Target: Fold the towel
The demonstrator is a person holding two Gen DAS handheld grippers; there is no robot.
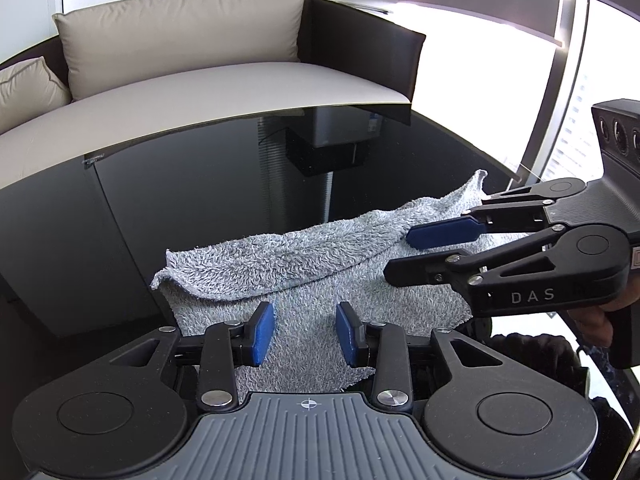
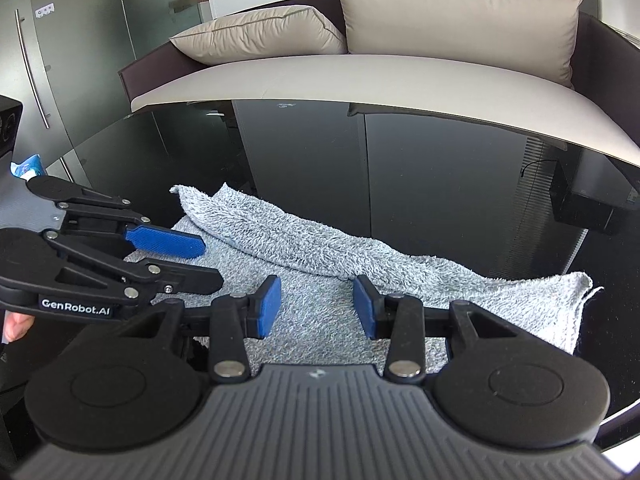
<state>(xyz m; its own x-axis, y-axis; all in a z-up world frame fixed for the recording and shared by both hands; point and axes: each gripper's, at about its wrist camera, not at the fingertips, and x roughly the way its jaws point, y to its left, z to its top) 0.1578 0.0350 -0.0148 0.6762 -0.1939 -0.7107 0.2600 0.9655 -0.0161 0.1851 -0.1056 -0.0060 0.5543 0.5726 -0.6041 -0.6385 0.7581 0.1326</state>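
Note:
A grey fluffy towel (image 1: 304, 264) lies on the black glass table (image 1: 200, 184), its far edge folded loosely over toward me in a rumpled band. My left gripper (image 1: 305, 334) is open, its blue pads just above the towel's near part, holding nothing. My right gripper (image 1: 400, 256) comes in from the right, open, over the towel's right side. In the right wrist view the towel (image 2: 320, 248) stretches from left to right, my right gripper (image 2: 316, 306) hovers open over its middle, and my left gripper (image 2: 208, 264) is open at the left.
A sofa with beige cushions (image 1: 180, 36) stands right behind the table's far edge (image 1: 240, 118). A glass door with a long handle (image 2: 32, 68) is at the left. A small blue-white packet (image 2: 26, 166) lies at the table's left edge.

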